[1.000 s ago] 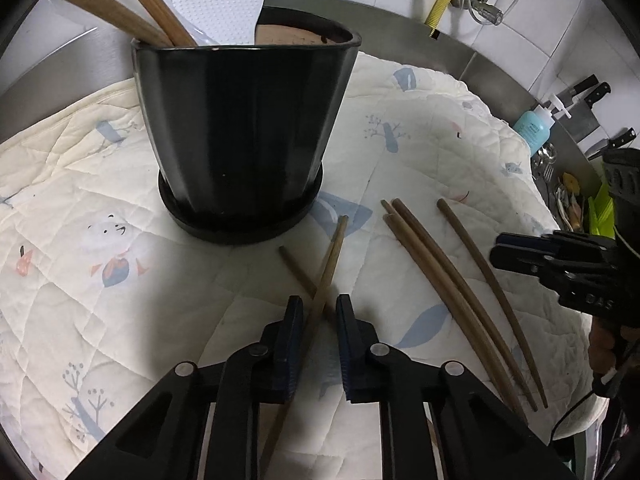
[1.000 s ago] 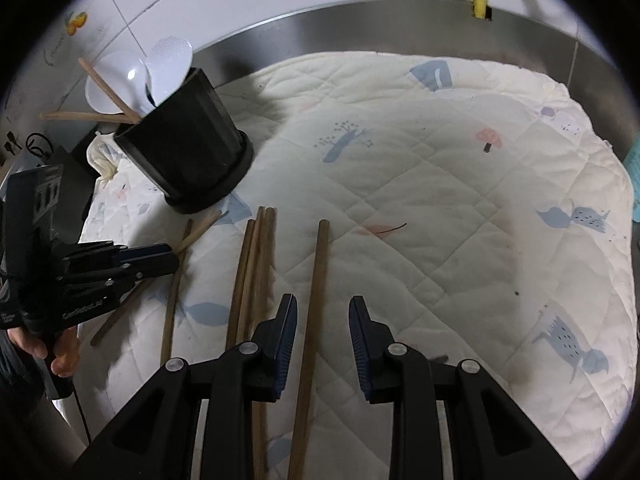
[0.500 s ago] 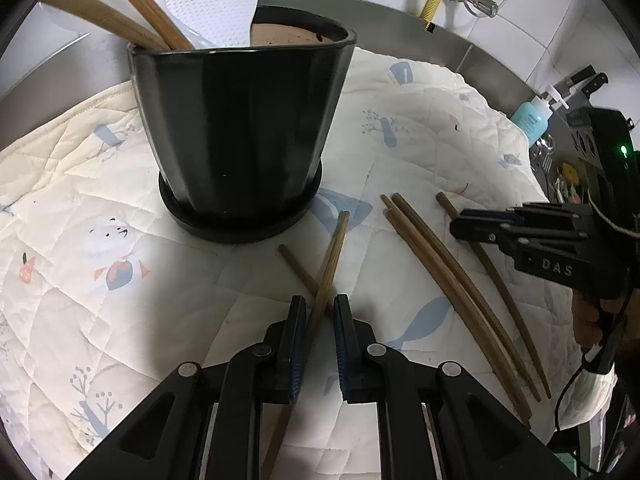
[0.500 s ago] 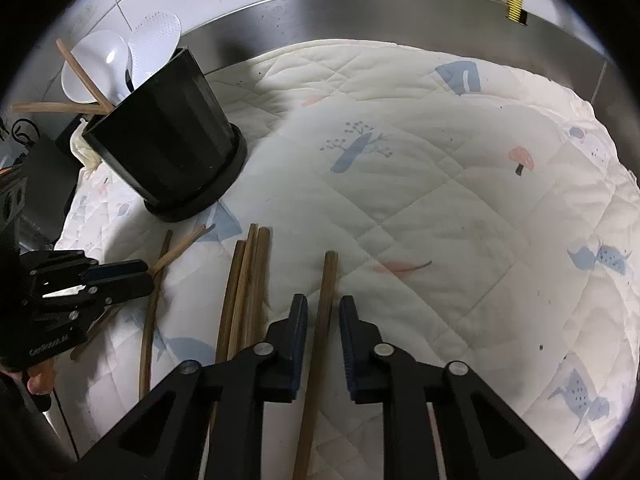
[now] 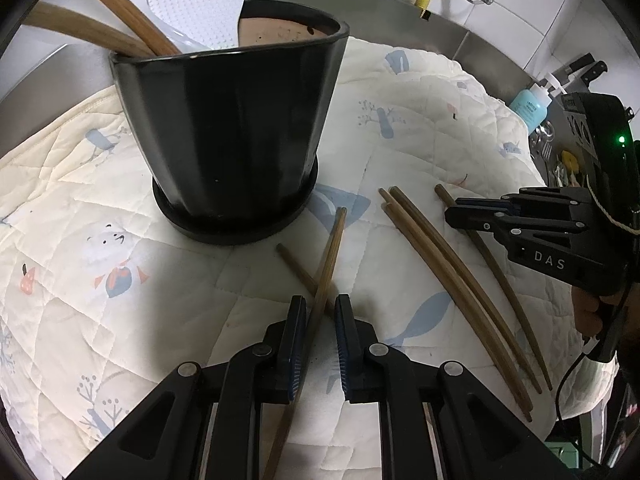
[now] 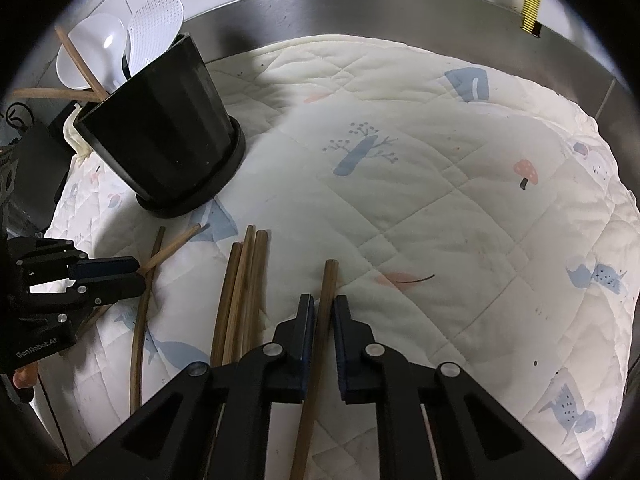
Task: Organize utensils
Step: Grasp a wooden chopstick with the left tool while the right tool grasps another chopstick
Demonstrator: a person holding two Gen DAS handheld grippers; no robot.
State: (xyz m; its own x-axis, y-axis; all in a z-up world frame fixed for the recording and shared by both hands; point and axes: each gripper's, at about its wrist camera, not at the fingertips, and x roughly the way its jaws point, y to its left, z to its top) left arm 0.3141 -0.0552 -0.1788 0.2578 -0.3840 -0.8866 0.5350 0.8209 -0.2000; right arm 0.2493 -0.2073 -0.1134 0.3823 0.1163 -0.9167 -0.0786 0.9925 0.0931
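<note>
A black pot stands on the quilted cloth and holds wooden chopsticks and a white rice paddle. My left gripper is shut on a light wooden chopstick that crosses a darker one. To the right lie three long brown chopsticks side by side. My right gripper has a brown chopstick between its jaws, which are closing with the pads against it. The right gripper shows in the left wrist view too, and the left gripper in the right wrist view.
The cream quilted cloth lies inside a steel rim. A white spoon sticks out of the pot. Off the cloth on the right stand a blue bottle and knives. A hand grips the right handle.
My right gripper has slid in over the lone brown chopstick and its jaws have narrowed around it. The left gripper has stayed in place on its chopstick.
</note>
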